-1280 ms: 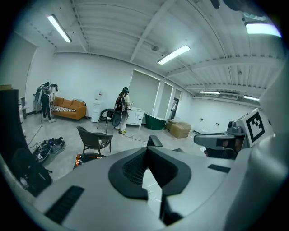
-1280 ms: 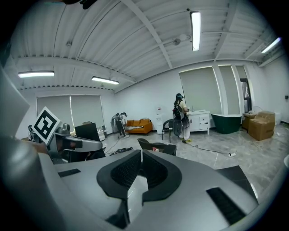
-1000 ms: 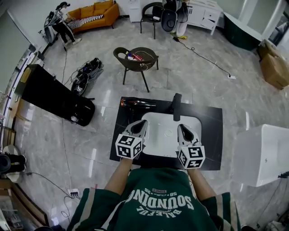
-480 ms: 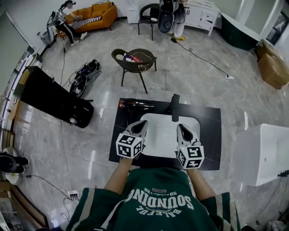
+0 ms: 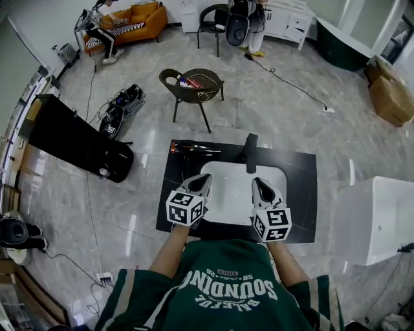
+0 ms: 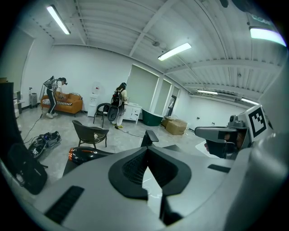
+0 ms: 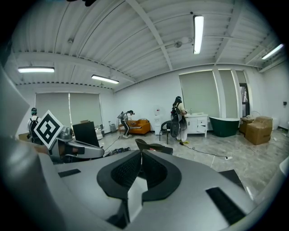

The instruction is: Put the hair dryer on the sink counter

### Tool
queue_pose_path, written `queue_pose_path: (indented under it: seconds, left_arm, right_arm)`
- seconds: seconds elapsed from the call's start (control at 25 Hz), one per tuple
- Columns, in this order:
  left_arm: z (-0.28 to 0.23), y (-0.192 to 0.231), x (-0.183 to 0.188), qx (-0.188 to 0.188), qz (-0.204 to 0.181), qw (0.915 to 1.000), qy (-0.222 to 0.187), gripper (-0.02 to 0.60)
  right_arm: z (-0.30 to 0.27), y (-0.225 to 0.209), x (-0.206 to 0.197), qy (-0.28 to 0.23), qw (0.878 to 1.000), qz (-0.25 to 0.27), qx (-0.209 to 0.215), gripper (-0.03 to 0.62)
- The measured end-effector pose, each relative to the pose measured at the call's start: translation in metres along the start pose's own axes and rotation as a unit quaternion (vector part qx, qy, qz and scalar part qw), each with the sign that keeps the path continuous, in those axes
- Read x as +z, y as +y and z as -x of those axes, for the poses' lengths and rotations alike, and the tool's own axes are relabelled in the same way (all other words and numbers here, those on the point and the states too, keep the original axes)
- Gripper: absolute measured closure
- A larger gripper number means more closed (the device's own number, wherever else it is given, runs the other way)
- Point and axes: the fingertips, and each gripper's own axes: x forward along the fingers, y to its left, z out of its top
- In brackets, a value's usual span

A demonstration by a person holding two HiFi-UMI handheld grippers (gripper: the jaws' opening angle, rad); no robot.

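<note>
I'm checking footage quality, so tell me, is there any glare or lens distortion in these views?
Head view: fisheye bends the room's edges; glossy floor shows pale light streaks; hair dryer looks sharp. Left gripper view: dark vignetted corners, ceiling tube blown out. Right gripper view: same vignette, bright overhead tube.

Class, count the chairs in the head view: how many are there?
2. A brown tub chair just beyond the sink counter, and a black chair farther back, near the white cabinet. Others may be hidden out of frame.
</note>
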Motion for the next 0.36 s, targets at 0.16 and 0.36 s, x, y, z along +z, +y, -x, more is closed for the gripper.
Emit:
queue_pose_path:
  seconds: [0.16, 0.36]
  left_arm:
    - [-0.0022, -0.0022, -0.0045, -0.007, 0.001, 0.9999, 0.009, 0.571]
    - [-0.0035, -0.0009, -0.0043, -0.008, 0.000, 0.9999, 0.014, 0.571]
  right_arm:
    - [-0.0006, 0.0021, -0.0022, 0.003, 1.000, -0.001, 0.003, 0.551]
    - [-0.0022, 0.0036, -0.0004, 0.003, 1.000, -0.002, 0.006, 0.551]
